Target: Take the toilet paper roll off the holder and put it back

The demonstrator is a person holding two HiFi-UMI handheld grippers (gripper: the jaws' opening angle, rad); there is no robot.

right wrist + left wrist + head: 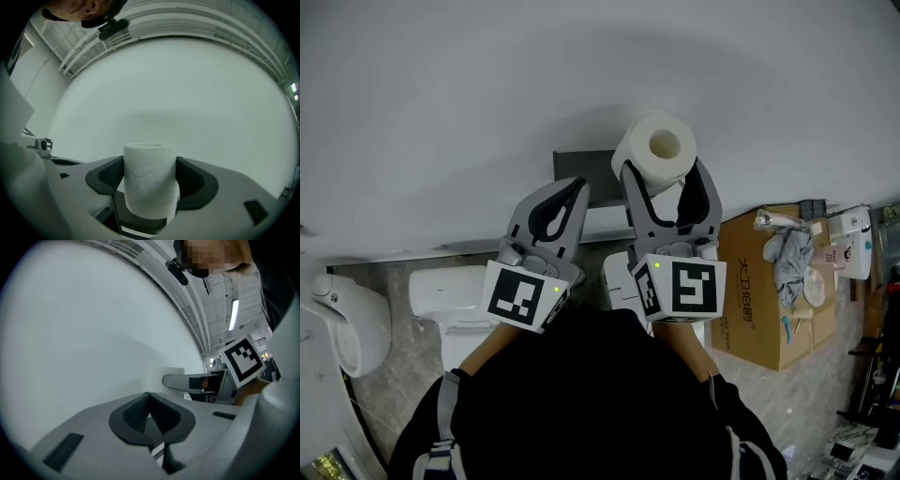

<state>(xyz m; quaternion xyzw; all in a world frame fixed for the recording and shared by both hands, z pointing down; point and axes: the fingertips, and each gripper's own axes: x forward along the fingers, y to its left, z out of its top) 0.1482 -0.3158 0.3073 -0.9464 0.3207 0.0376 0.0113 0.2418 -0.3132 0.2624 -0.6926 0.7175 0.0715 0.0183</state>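
The grey marbled tile floor (389, 384) runs along the foot of the white wall. At its left edge stands a rounded white ceramic fixture (342, 323). Just right of that is a white toilet (450, 300), set against the wall. Towards the floor's right edge sits a brown cardboard box (755, 314) with a crumpled grey cloth (787, 261) on top. More clutter fills the floor's lower right corner, too small to tell. A dark grey rectangular holder (581, 171) is fixed to the wall.

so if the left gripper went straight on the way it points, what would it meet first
Probably the white wall, right beside the dark holder; the left gripper might clip the holder's edge instead, depth is unclear.
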